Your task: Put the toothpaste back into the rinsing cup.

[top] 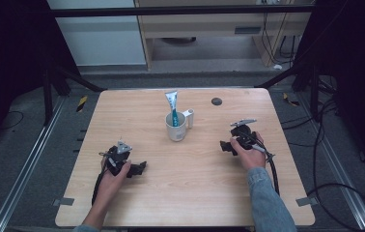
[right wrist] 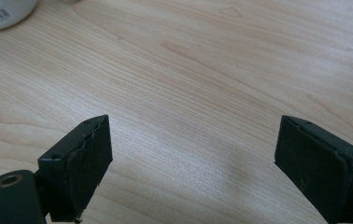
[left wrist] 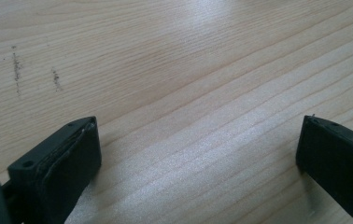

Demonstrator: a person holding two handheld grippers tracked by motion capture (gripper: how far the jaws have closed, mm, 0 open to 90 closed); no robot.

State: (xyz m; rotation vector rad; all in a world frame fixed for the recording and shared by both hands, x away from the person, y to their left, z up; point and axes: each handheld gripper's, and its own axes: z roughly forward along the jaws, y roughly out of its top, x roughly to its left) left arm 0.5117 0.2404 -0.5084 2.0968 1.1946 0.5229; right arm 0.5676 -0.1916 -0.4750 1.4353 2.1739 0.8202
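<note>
A white mug (top: 176, 126) stands upright near the middle of the wooden table (top: 190, 188), handle to the right, with a blue-green toothpaste tube (top: 172, 107) sticking up out of it. My left gripper (top: 139, 168) rests low on the table at the front left, open, with bare wood between its jaws (left wrist: 198, 154). My right gripper (top: 225, 146) sits to the right of the mug, jaws pointing toward it, open with nothing between them (right wrist: 193, 154). The mug's base (right wrist: 2, 11) peeks into the top left corner of the right gripper view.
A small dark round disc (top: 216, 101) lies on the table behind and right of the mug. Cables (top: 273, 174) trail off the right gripper along the forearm. Metal rails and floor cables run beside the table's left and right edges.
</note>
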